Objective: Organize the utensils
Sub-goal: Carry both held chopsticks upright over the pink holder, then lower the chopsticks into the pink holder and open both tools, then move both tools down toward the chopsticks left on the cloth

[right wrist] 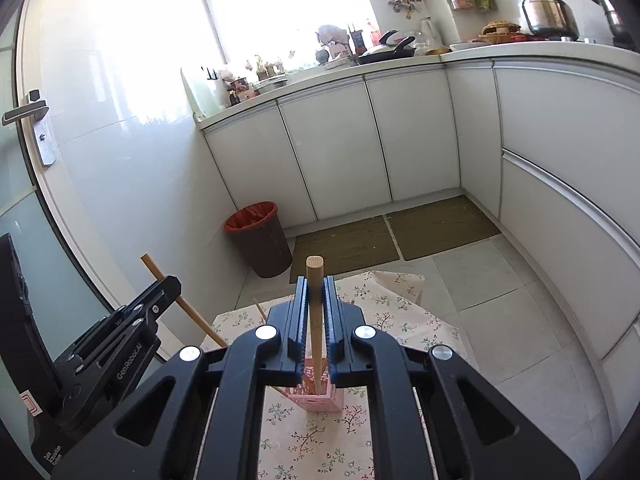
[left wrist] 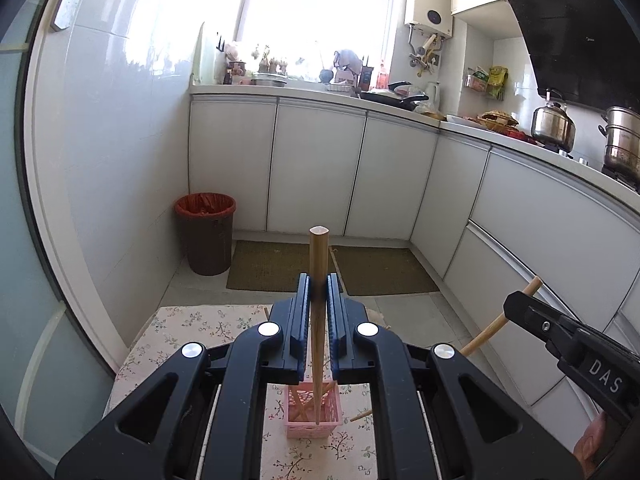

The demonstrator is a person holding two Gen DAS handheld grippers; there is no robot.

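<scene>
We hold one wooden chopstick (left wrist: 318, 304) clamped upright in our left gripper (left wrist: 319, 292) and another chopstick (right wrist: 315, 312) in our right gripper (right wrist: 315, 296); below both sets of fingertips stands the pink basket (left wrist: 314, 416) on the floral tablecloth (left wrist: 184, 332), a bin (left wrist: 206, 232) beyond.

A pink slotted basket (left wrist: 314, 420) stands on the floral-clothed table (left wrist: 180, 332).

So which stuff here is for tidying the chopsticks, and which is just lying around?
For the job:
left gripper with its chopstick
right gripper with its chopstick
pink basket

Just lying about:
bin
kettle
frying pan
floor mats
</scene>
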